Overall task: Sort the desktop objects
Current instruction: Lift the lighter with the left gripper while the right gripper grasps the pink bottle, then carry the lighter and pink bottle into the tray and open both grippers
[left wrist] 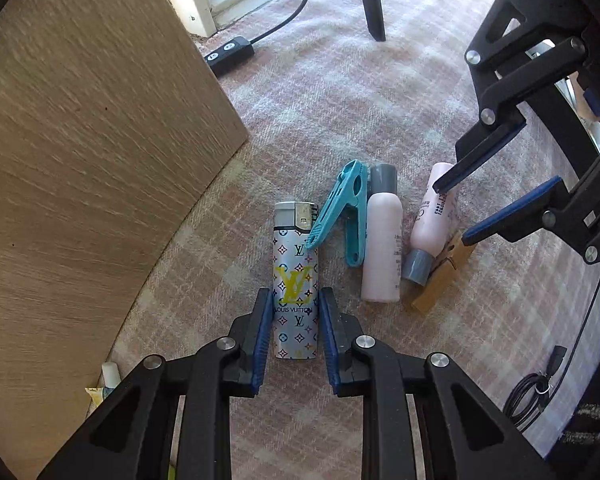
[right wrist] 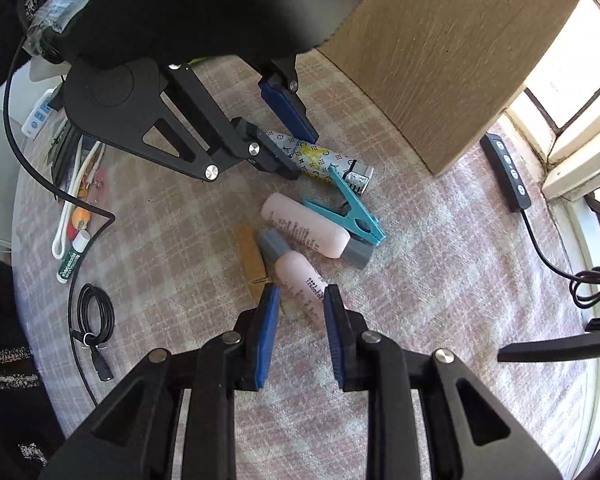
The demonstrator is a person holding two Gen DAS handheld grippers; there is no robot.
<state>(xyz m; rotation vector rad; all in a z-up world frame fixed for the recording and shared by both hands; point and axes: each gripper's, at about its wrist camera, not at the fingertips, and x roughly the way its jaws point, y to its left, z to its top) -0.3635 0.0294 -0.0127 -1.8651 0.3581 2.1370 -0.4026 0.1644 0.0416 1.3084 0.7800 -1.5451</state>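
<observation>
Setting: domestic room, a home desk or table. Surface covered by pink-and-white plaid cloth. Wood-grain panel stands along its left edge. Black wired button controller lies near the far edge beside a white window frame. Charging cables, lip balm tube and white power strip lie near one edge.

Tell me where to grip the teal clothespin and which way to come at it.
Grip the teal clothespin across its closed jaw end, coming straight down from above. It lies flat on the checked cloth, splayed handles propped on the lighter, one side against a pink bottle; the far side looks clearer for a finger.
</observation>
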